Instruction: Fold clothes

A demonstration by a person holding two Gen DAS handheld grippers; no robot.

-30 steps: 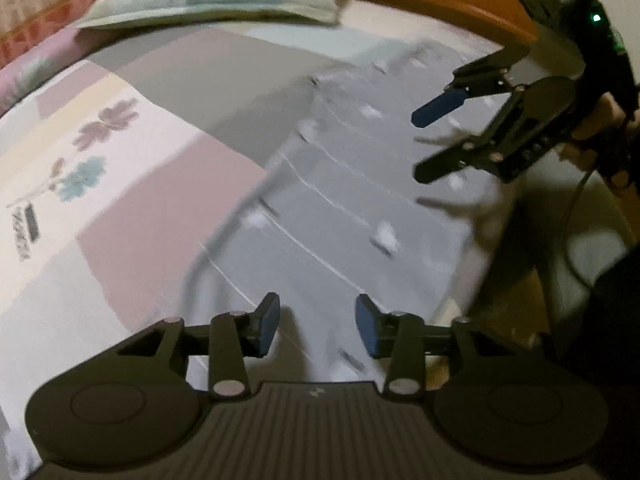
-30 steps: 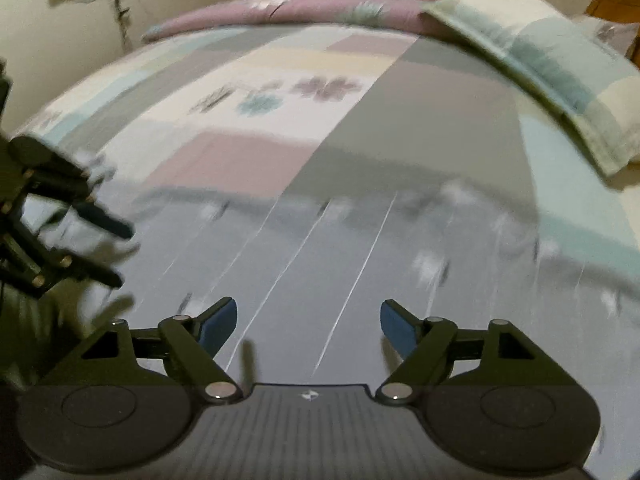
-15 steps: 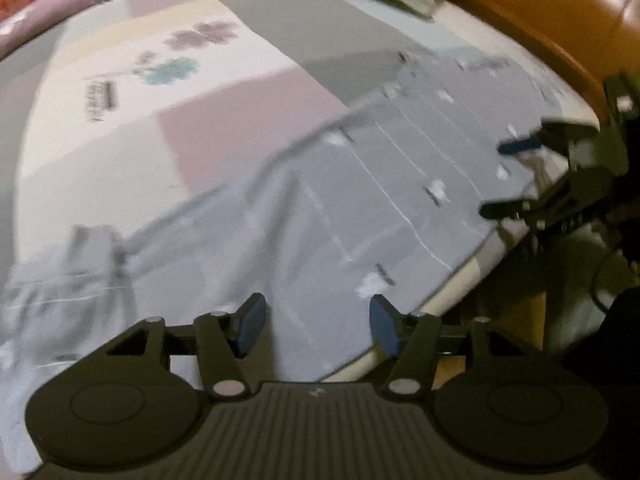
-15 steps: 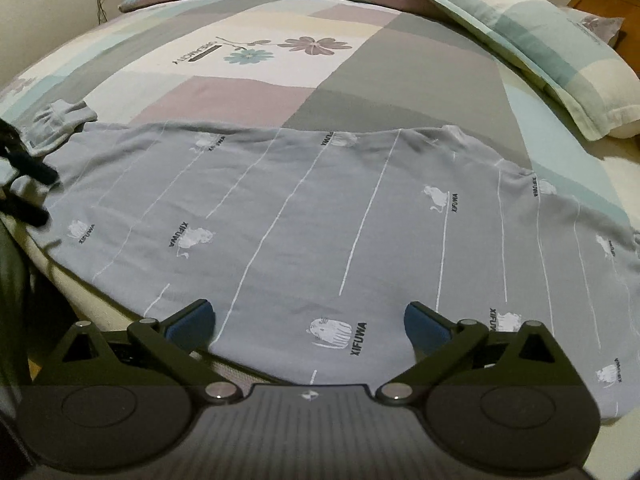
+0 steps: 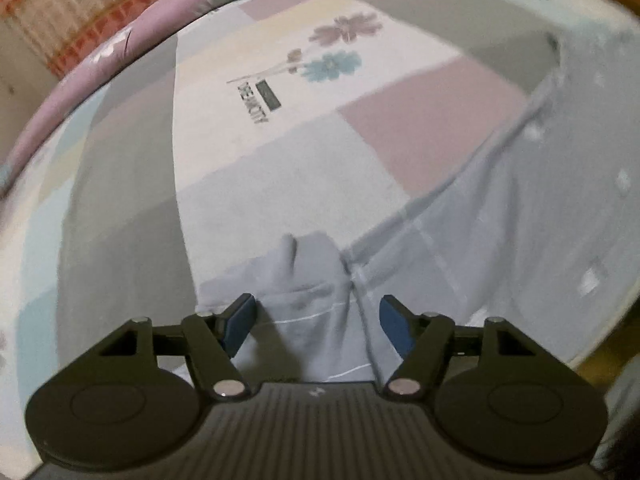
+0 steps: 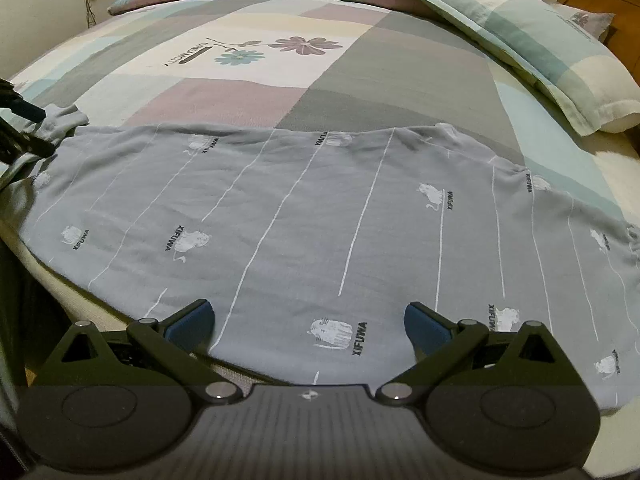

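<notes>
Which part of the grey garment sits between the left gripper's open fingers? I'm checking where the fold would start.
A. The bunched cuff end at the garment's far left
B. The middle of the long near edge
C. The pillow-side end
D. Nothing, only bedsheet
A: in the left wrist view the left gripper stands open around the gathered cuff end of the grey garment, with the rest running off to the right.

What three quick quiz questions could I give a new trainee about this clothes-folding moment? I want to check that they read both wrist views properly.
1. True or false: the left gripper is clamped on the sleeve.
2. What word is printed on the grey garment?
3. The pillow lies: A) on the garment, B) apart from it.

Key: 1 false, its jaws stand open around the sleeve; 2 XIFUWA; 3 B.
</notes>
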